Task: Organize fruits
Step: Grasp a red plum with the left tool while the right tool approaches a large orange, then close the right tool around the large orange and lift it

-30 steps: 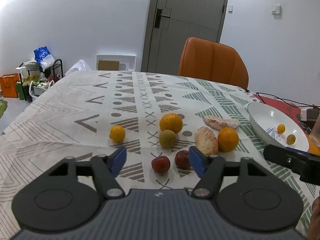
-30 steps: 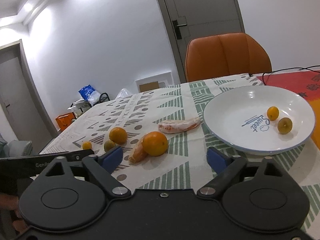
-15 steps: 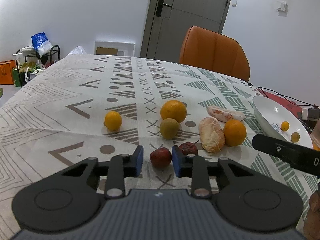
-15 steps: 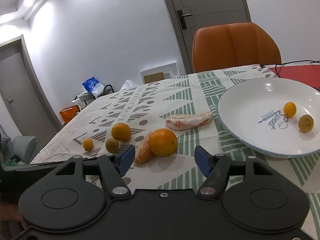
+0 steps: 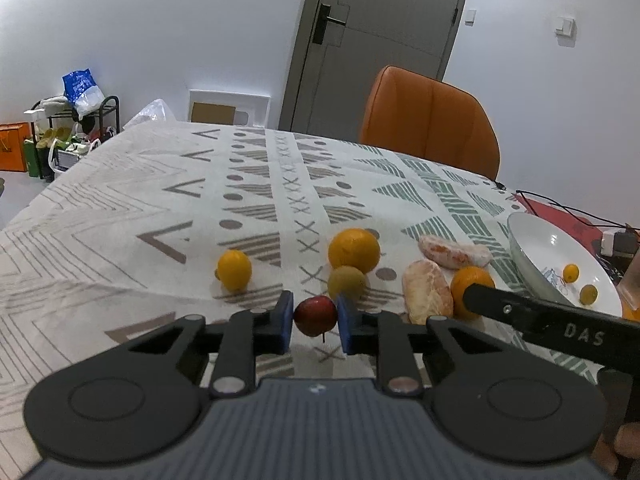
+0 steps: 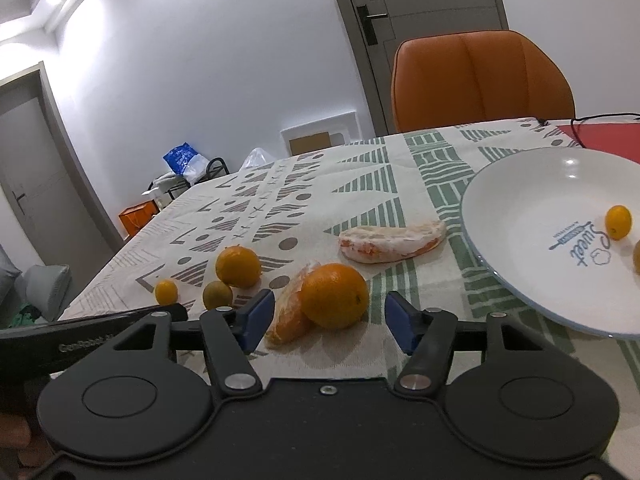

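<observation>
My left gripper is shut on a small red fruit, with both blue pads pressed to its sides just above the patterned tablecloth. Beyond it lie a greenish fruit, a large orange and a small yellow fruit. My right gripper is closing. An orange and a peeled segment sit between its pads, with gaps on both sides. The white plate at the right holds two small fruits, one of them yellow.
A second peeled piece lies between the orange and the plate. An orange chair stands behind the table. A red mat with cables lies past the plate. The table's left edge drops towards a rack of bags.
The left jaws have closed from wide apart onto the red fruit. The right gripper has come forward and down to the orange, and its jaws have narrowed.
</observation>
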`<action>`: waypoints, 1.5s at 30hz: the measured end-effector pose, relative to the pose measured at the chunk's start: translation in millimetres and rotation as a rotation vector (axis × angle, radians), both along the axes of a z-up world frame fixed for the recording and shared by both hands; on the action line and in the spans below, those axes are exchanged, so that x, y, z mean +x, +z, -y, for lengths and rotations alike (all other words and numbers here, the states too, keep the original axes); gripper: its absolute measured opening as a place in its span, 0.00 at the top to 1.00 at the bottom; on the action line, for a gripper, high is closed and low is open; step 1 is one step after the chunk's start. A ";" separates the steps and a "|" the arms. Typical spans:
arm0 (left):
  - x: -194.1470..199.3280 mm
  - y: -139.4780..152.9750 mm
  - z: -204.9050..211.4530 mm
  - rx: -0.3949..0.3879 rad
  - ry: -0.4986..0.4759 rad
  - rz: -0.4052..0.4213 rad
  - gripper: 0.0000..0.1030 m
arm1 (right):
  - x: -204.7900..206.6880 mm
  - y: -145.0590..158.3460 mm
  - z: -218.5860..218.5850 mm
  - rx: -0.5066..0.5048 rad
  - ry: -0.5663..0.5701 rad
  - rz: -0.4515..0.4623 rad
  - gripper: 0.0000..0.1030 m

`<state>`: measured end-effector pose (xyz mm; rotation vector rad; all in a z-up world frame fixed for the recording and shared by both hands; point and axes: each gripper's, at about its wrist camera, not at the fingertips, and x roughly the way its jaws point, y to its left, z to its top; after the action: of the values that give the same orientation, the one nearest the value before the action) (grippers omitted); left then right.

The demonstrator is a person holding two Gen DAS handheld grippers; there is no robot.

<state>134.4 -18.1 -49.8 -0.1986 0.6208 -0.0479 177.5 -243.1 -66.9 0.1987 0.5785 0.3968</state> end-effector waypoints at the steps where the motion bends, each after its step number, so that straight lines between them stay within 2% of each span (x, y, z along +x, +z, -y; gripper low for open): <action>1: 0.6 1.1 0.2 0.003 0.001 0.001 0.79 | 1.4 -1.1 -0.6 0.000 0.000 -0.001 0.42; 2: 0.9 2.4 0.8 0.006 0.002 0.003 0.79 | 2.6 -2.2 -1.1 0.001 -0.001 -0.003 0.46; 5: 0.7 6.1 3.2 0.013 0.001 0.011 0.79 | 6.6 -7.4 0.3 0.012 0.001 -0.025 0.65; 20: -2.0 21.2 30.6 0.047 -0.046 0.049 0.79 | -14.0 4.1 32.0 0.064 -0.050 0.023 0.72; 22: -2.4 22.9 36.3 0.051 -0.055 0.055 0.79 | -17.4 6.0 38.6 0.072 -0.060 0.031 0.80; 23: -2.7 23.9 38.7 0.053 -0.060 0.057 0.79 | -18.5 7.1 41.7 0.076 -0.063 0.034 1.00; 31: -5.9 27.6 54.3 0.059 -0.080 0.070 0.79 | -22.6 3.7 58.7 0.097 -0.069 0.007 0.99; 34: -6.6 27.8 54.8 0.060 -0.079 0.072 0.79 | -23.8 2.7 61.4 0.100 -0.073 -0.004 0.87; 36: -6.5 27.4 54.3 0.061 -0.074 0.070 0.79 | -22.7 1.8 60.9 0.096 -0.082 -0.008 0.70; 38: -7.1 26.9 50.3 0.057 -0.067 0.069 0.79 | -22.2 0.4 59.1 0.092 -0.085 -0.009 0.66; 42: -5.4 23.6 41.1 0.045 -0.050 0.058 0.79 | -20.6 -0.4 54.3 0.089 -0.071 -0.012 0.51; 45: -4.7 21.1 35.4 0.038 -0.043 0.053 0.79 | -19.8 -0.3 48.3 0.082 -0.052 -0.011 0.49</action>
<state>129.7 -53.5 -28.8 -0.1465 0.5728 -0.0820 157.7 -291.4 -67.2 0.2942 0.5670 0.3693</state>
